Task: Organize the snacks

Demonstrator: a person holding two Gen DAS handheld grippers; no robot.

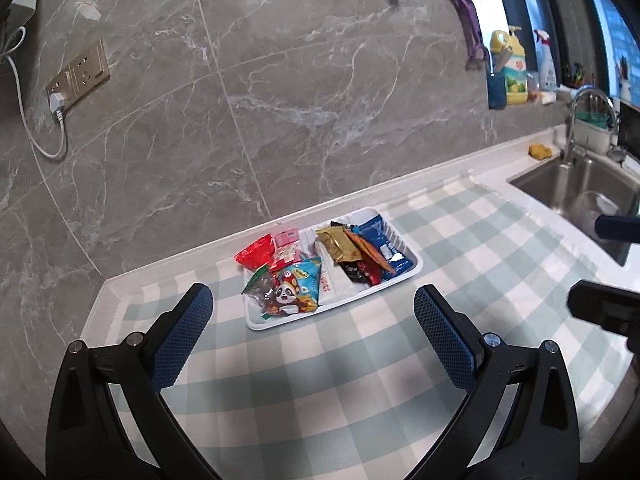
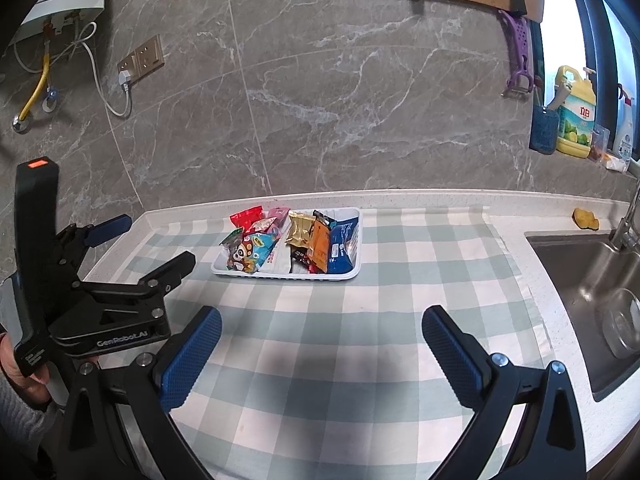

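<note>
A white tray full of snack packets lies on the checked cloth by the wall; it also shows in the right wrist view. In it are a red packet, a panda packet, a gold packet, an orange packet and a blue packet. My left gripper is open and empty, held back from the tray's near side. My right gripper is open and empty, in front of the tray. The left gripper also shows in the right wrist view, left of the tray.
A steel sink with a tap lies to the right of the cloth. A yellow sponge sits by the wall. Bottles stand on the window ledge. A wall socket with a plugged cable is at the left.
</note>
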